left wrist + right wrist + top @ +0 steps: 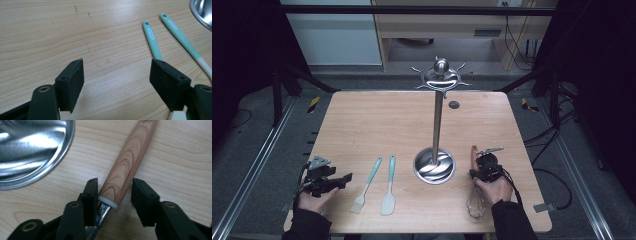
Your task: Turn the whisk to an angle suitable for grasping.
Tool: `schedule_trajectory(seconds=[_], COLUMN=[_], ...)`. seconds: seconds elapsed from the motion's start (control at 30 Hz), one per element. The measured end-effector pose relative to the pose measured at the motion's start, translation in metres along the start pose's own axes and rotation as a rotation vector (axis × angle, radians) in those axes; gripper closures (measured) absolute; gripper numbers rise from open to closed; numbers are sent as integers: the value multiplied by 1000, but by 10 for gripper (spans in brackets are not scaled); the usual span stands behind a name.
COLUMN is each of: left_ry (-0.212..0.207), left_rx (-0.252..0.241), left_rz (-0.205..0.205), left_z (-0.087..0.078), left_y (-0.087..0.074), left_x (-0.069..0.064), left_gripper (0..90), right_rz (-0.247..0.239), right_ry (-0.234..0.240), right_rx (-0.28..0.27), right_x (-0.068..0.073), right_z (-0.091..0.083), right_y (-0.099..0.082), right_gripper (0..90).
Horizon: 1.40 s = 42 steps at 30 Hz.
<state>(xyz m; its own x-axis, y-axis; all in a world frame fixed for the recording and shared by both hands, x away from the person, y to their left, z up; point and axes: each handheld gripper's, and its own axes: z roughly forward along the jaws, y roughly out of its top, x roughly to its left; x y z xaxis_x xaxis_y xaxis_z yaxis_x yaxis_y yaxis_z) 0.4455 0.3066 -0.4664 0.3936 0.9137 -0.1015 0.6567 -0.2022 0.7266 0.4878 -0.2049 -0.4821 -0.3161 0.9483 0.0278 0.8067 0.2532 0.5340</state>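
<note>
Right gripper (pixel 113 195) straddles the whisk (pixel 127 162) handle, jaws narrowed but not yet pressing; the stand's steel dish (pixel 434 166) holds nothing.

Your whisk (pixel 475 192) lay flat on the desk (pixel 377 120), just right of the round steel base (pixel 434 166). Its wooden handle (pixel 127 162) pointed away from you, ending in a white collar above the wire loops, which lay nearest you.
</note>
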Motion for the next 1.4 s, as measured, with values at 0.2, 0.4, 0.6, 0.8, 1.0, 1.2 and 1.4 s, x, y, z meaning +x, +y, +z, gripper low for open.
schedule_trajectory(seconds=[0.2,0.4,0.6,0.8,1.0,1.2,1.4], left_ry=[-2,-4,-7,-9,-9,-9,-10], left_rx=[1,2,3,6,8,11,13], left_rz=[1,4,1,1,2,3,2], left_z=[0,0,0,0,0,0,1], left_y=[0,0,0,0,0,0,0], left_x=[0,0,0,0,0,0,0], left_gripper=[277,280,280,284,285,286,287], right_rz=[-29,-44,-59,-40,-41,-31,-32], right_ry=[-3,33,19,47,28,35,32], right_rx=[31,46,25,36,79,109,140], right_x=[-6,-9,-7,-6,-5,-8,-7], right_z=[-3,-5,-12,-23,-21,-17,-16], right_y=[0,-1,-2,-10,-12,-11,-9], right_gripper=[682,679,570,628,691,738,805])
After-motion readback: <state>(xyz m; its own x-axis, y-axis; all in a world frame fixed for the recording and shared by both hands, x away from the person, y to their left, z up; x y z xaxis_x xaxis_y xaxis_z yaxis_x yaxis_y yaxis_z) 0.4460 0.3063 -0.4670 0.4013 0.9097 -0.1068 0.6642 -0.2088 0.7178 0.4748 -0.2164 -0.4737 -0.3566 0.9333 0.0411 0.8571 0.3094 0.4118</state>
